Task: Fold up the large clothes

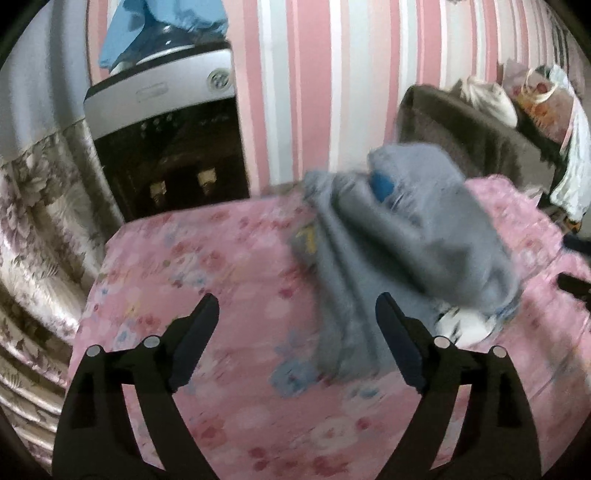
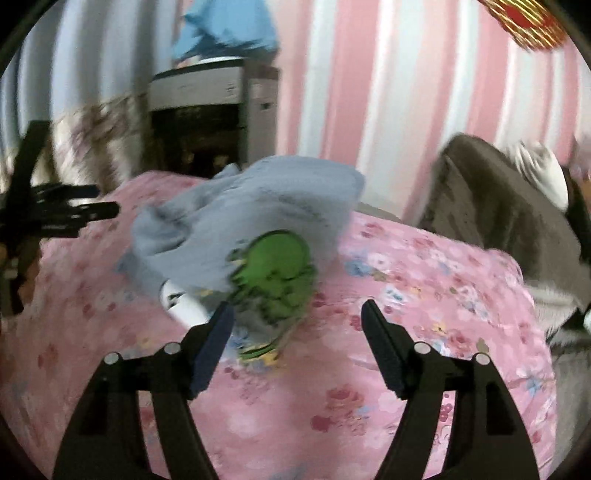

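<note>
A grey-blue garment (image 1: pixel 399 251) lies in a loose heap on the pink flowered bedspread (image 1: pixel 207 258). In the right wrist view the same garment (image 2: pixel 251 206) shows a green printed patch (image 2: pixel 277 266) and a white part at its near edge. My left gripper (image 1: pixel 297 306) is open over the bedspread, its right finger just in front of the garment's near edge, nothing between the fingers. My right gripper (image 2: pixel 297 314) is open too, with the garment's green patch just beyond its left finger. The left gripper (image 2: pixel 74 214) appears at the far left of the right wrist view.
A silver and black cabinet (image 1: pixel 162 140) stands behind the bed against a pink striped wall. A flowered curtain (image 1: pixel 37 229) hangs at the left. A brown sofa (image 1: pixel 472 133) with bags and clothes stands at the right. Blue cloth (image 1: pixel 162 26) lies on the cabinet.
</note>
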### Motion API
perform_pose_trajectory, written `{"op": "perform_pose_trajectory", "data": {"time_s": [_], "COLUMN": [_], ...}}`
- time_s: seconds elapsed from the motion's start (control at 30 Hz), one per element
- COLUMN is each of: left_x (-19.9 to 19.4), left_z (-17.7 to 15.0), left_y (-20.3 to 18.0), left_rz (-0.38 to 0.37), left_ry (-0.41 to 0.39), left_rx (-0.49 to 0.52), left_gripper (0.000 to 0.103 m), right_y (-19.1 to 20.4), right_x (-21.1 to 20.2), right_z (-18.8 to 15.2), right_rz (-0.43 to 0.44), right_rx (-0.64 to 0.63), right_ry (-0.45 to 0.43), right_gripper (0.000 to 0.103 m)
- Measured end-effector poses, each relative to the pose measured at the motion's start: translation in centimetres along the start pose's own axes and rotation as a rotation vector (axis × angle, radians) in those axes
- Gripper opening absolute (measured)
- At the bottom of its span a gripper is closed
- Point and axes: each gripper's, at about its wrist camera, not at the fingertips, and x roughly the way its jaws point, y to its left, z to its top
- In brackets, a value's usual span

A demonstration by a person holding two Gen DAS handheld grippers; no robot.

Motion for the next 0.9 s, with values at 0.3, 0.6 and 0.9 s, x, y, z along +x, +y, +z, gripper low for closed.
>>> {"op": "perform_pose_trajectory", "data": {"time_s": [0.3, 0.6, 0.9], "left_x": [2.1, 8.5, 9.6], "left_z": [4.4, 0.0, -1.7], "left_y": [-6.3, -4.7, -2.2], "left_rz": [-0.041, 0.06, -0.07], "left_ry": [0.016, 0.194, 0.178], "left_rx": [0.064, 0.148, 0.066], "left_gripper": [0.094, 0.092, 0.1], "right_y": [-2.9, -3.1, -1.4], "right_x": [3.5, 5.7, 8.1], "right_z": [-0.3, -1.7, -3.0], "right_rz": [0.02, 0.107, 0.212], "right_rx": [0.143, 0.213, 0.25], "right_ry": [0.027, 0.064, 0.063], "right_gripper": [0.072, 0.074, 0.085]}}
